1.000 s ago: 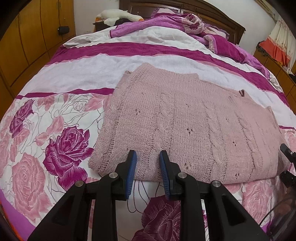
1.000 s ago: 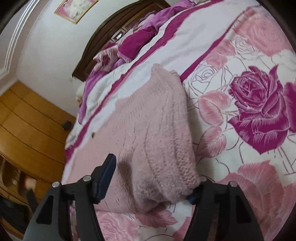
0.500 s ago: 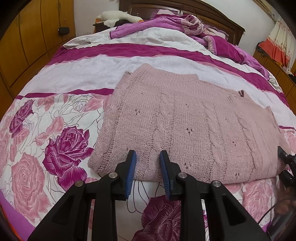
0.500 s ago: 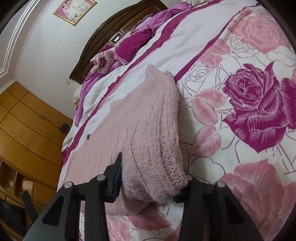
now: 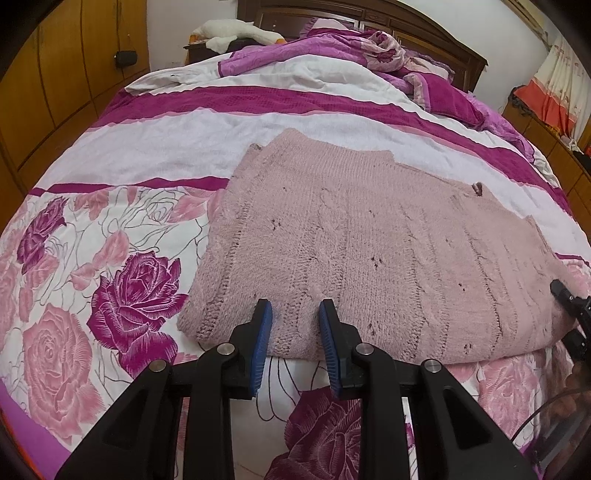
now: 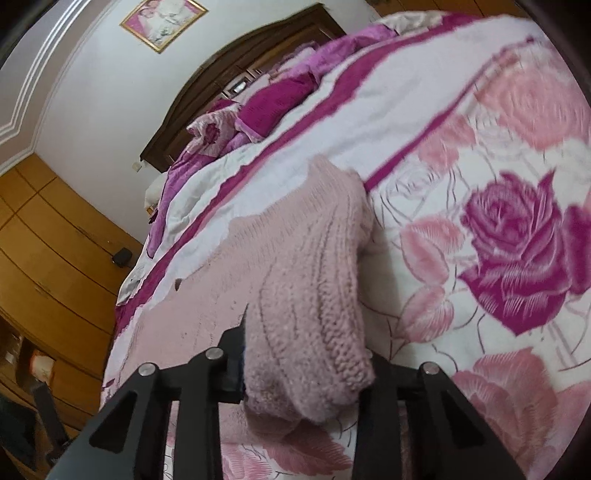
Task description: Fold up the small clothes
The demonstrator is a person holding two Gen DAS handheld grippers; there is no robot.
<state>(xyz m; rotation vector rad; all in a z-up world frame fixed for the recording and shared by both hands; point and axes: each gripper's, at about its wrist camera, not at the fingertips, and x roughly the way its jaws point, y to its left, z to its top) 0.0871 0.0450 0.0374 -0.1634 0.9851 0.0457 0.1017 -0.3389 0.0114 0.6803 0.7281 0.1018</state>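
A pale pink knitted sweater (image 5: 369,254) lies folded flat on the rose-patterned bedspread (image 5: 110,295). My left gripper (image 5: 295,332) is open, its blue-padded fingers just at the sweater's near edge, with nothing between them. My right gripper (image 6: 306,373) is shut on the sweater's right-hand edge (image 6: 310,332), which bunches up thickly between its fingers and hides the tips. The right gripper also shows at the far right of the left wrist view (image 5: 570,310).
Crumpled purple bedding (image 5: 369,48) and a white soft toy (image 5: 236,31) lie by the dark wooden headboard (image 5: 424,33). Wooden wardrobes (image 5: 55,74) stand to the left of the bed. A framed picture (image 6: 162,22) hangs on the wall.
My right gripper has closed on the sweater's right edge and the fabric is now pinched between its fingers. My left gripper has stayed still and open.
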